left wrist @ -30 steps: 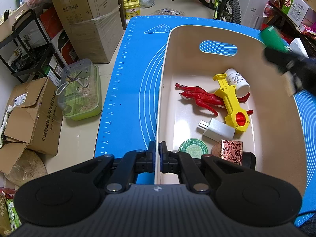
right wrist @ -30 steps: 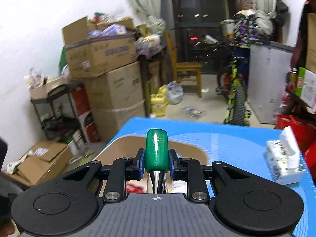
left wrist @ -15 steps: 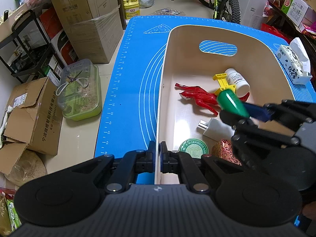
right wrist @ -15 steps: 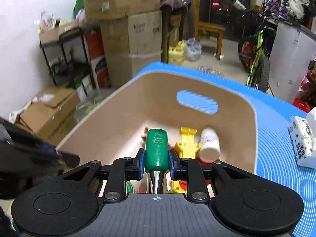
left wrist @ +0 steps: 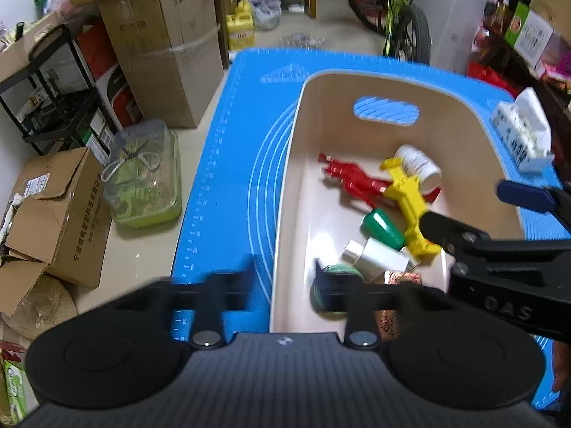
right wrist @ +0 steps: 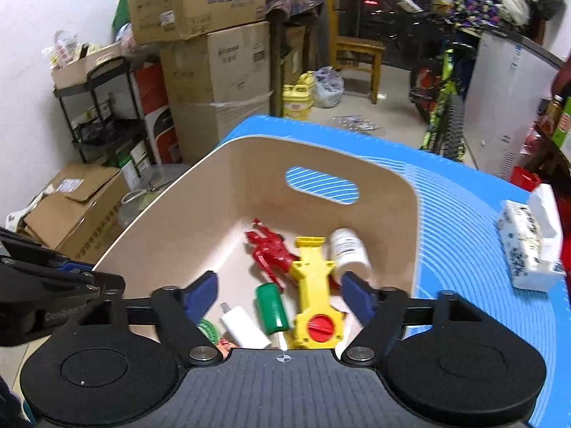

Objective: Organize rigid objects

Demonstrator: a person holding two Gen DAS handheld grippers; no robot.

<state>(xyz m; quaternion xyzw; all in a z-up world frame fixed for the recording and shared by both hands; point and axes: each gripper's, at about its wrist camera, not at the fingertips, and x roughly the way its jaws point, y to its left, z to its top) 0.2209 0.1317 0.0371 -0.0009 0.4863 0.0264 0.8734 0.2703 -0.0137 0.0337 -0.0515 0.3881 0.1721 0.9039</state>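
Note:
A beige bin point(left wrist: 296, 135) point(right wrist: 185, 214) stands on the blue mat. Inside lie a green-handled tool point(left wrist: 382, 229) point(right wrist: 272, 307), a yellow toy point(left wrist: 410, 199) point(right wrist: 316, 285), a red figure point(left wrist: 351, 178) point(right wrist: 269, 249), a white bottle point(left wrist: 417, 164) point(right wrist: 348, 249), a white adapter point(left wrist: 378, 255) point(right wrist: 242, 328), a round green tin point(left wrist: 333, 278) and a patterned box point(left wrist: 401, 278). My right gripper point(right wrist: 278, 294) is open and empty above the bin; it also shows in the left wrist view point(left wrist: 474, 214). My left gripper point(left wrist: 282, 285) is open, straddling the bin's near left wall.
A white tissue box point(left wrist: 521, 135) point(right wrist: 531, 246) sits on the mat right of the bin. Beyond the table's left edge are cardboard boxes point(left wrist: 53, 210), a clear green container point(left wrist: 142, 178), a black shelf point(left wrist: 46, 89). A bicycle point(left wrist: 392, 10) stands behind.
My right gripper opened and let the green-handled tool drop into the bin beside the yellow toy. My left gripper opened off the bin's wall.

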